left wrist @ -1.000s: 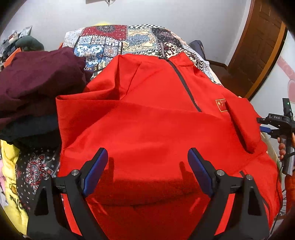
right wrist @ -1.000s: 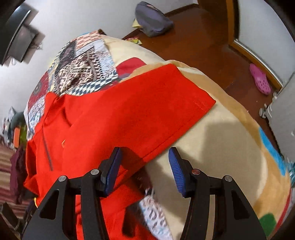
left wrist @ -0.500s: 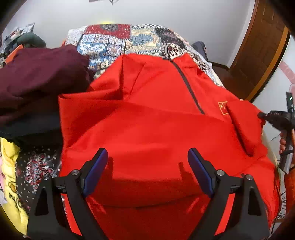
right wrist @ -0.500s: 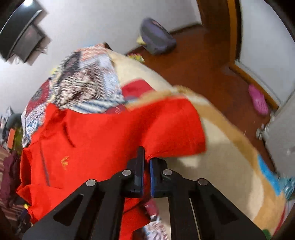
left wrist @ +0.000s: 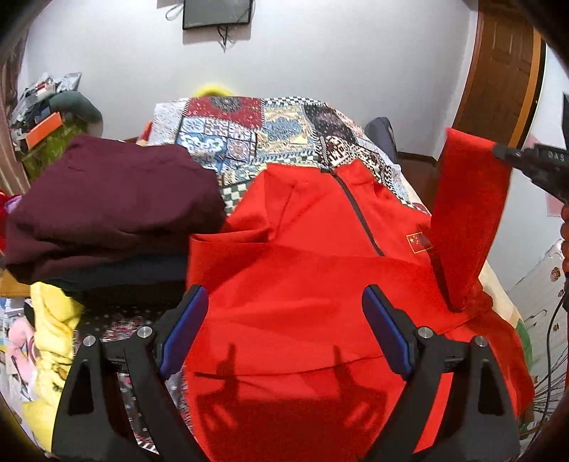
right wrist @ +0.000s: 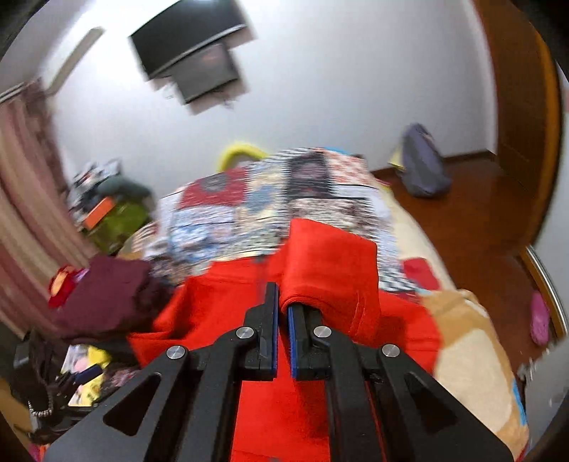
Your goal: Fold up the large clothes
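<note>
A bright red zip-front jacket (left wrist: 320, 291) with a small flag patch on the chest is lying spread across a bed covered by a multicoloured patchwork quilt (left wrist: 263, 131). The right gripper (right wrist: 282, 305) is clamping the cuff end of the jacket's red sleeve (left wrist: 466, 213) between its blue-padded jaws, which are pressed almost together on the fabric; the sleeve is standing lifted clear of the jacket's body, at the right of the left wrist view. The left gripper (left wrist: 284, 327) is hovering above the jacket's lower front with its jaws spread wide and nothing between them, its shadow falling on the red cloth. A folded maroon garment (left wrist: 110, 206) is resting on a stack of darker clothes just beside the jacket's left edge. A dark flat screen (left wrist: 217, 12) is hanging on the white wall behind the bed. The right wrist view is blurring.
</note>
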